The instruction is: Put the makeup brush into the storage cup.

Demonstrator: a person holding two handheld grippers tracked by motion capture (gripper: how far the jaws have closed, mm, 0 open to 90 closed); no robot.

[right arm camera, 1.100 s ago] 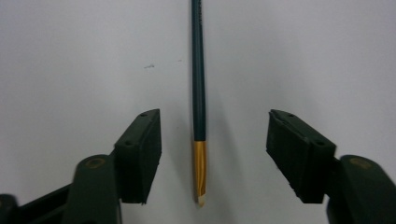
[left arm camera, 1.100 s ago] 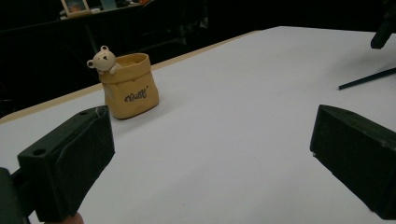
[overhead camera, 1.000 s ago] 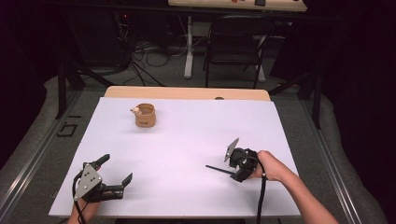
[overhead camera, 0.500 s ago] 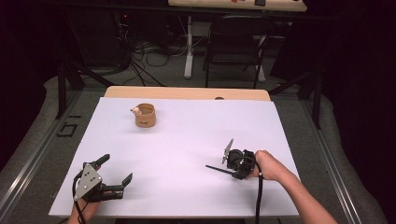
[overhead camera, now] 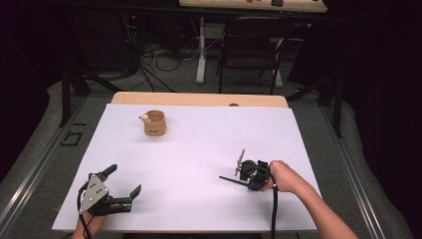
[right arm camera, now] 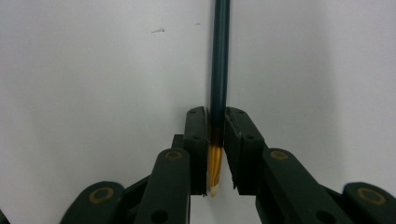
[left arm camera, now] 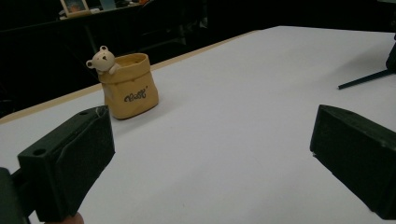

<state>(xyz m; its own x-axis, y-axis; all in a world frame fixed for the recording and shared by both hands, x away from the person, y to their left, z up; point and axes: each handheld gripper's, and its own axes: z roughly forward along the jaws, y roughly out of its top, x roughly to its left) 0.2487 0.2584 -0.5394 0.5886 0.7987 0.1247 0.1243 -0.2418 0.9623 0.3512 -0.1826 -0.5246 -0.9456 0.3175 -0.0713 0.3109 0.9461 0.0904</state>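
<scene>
Your right gripper (right arm camera: 215,140) has just been closing, clamping the slim dark-green pencil (right arm camera: 219,60) between its jaws, shaft pointing straight ahead; your left gripper (left arm camera: 210,154) gapes wide.

On my table's white sheet (overhead camera: 199,169) a tan pouch-shaped cup (overhead camera: 155,123) stands upright at the far left, a small bear figure (left arm camera: 103,59) peeking over its rim. Beyond the table stands a dark chair (overhead camera: 247,47).

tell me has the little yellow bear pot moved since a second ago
No. The yellow pot sits at the same spot near the table's far wooden edge as before, apart from both grippers.
</scene>
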